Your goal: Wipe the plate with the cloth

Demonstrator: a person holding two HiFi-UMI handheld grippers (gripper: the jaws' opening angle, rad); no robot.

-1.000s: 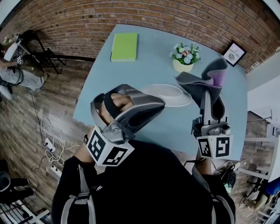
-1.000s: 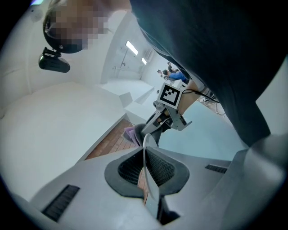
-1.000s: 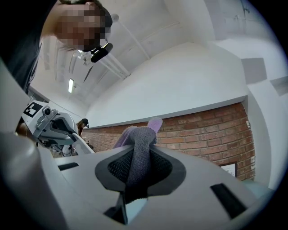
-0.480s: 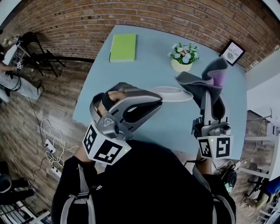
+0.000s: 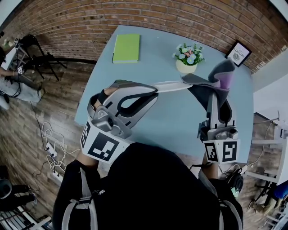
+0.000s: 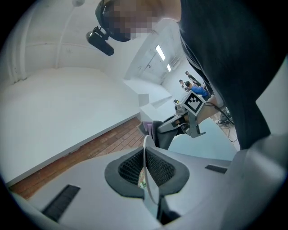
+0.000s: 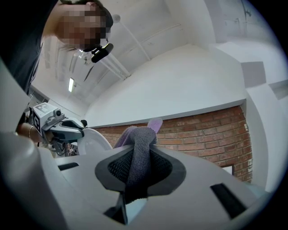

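- Gripping the plate (image 5: 173, 85) by its rim, the left gripper (image 5: 152, 91) holds it above the table (image 5: 180, 126), jaws narrow.
- The right gripper (image 5: 210, 92) clamps the cloth (image 5: 218, 74), just beside the plate.

I look down on a pale blue table (image 5: 180, 121): a green notebook (image 5: 128, 47) lies at its far left, a pot of flowers (image 5: 189, 59) stands far centre, a framed picture (image 5: 239, 54) far right. A brick wall (image 5: 135, 13) runs behind; white cables (image 5: 47, 134) sprawl on the wooden floor (image 5: 22, 112) at left.
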